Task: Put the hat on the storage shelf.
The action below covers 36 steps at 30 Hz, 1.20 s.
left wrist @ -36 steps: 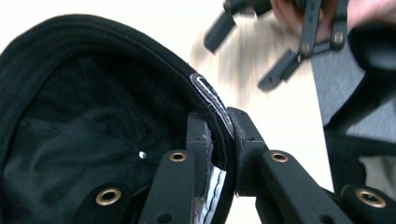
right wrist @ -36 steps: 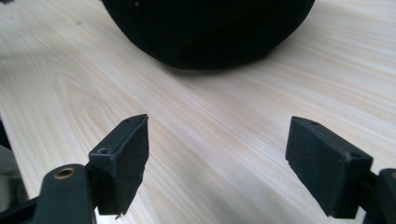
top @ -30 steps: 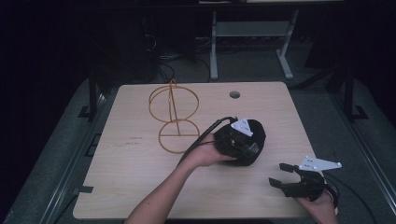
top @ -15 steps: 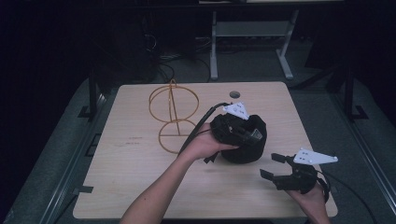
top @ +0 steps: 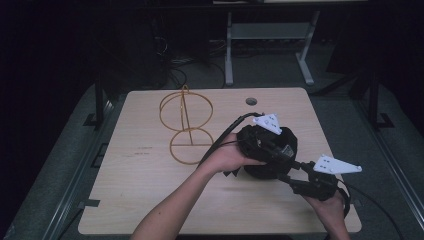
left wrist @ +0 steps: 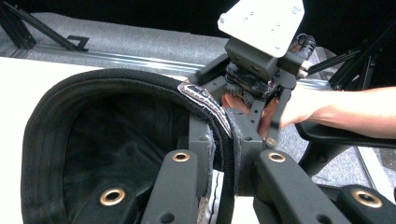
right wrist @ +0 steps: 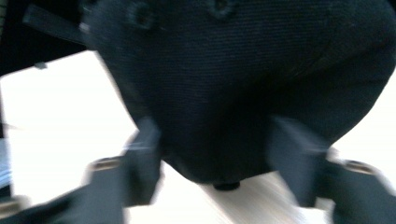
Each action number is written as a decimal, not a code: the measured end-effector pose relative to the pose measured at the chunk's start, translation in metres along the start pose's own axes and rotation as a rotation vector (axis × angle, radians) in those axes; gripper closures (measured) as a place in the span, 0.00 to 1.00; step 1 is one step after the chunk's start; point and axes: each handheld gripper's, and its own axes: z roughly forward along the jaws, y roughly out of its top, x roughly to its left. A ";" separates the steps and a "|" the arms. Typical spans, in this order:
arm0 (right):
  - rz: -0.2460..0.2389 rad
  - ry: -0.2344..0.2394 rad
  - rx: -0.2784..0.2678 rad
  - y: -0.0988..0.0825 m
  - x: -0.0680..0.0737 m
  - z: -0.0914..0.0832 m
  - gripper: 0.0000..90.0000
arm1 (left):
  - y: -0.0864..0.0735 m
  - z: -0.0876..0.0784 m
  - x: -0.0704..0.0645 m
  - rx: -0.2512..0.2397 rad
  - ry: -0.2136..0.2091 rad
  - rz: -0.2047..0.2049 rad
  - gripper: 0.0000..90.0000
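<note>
Dark room all round, a grey metal frame (top: 270, 40) behind a light wooden table (top: 130, 200). Gold wire stand (top: 186, 125) sits upright at centre-left. Black cap (top: 270, 152) right of centre: left gripper (left wrist: 223, 140) clamps its rim, right gripper (right wrist: 215, 154) spread wide against its crown.

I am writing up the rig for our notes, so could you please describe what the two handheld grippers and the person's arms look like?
Both grippers are black, with perforated jaws bearing brass-coloured eyelets. The left gripper and the right gripper each carry a pale three-cornered plate dotted with small holes. A black cable trails from the left one. The forearms are bare, no sleeves showing.
</note>
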 end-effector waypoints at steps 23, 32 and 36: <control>0.017 0.054 0.064 0.019 -0.009 -0.017 0.96 | -0.017 -0.022 0.000 0.006 0.105 -0.016 0.74; 0.080 0.105 0.098 0.026 -0.020 -0.020 0.96 | -0.031 -0.043 -0.002 0.002 0.150 -0.019 0.66; 0.094 0.102 0.107 0.029 -0.024 -0.023 0.96 | -0.039 -0.054 -0.002 -0.004 0.172 -0.024 0.65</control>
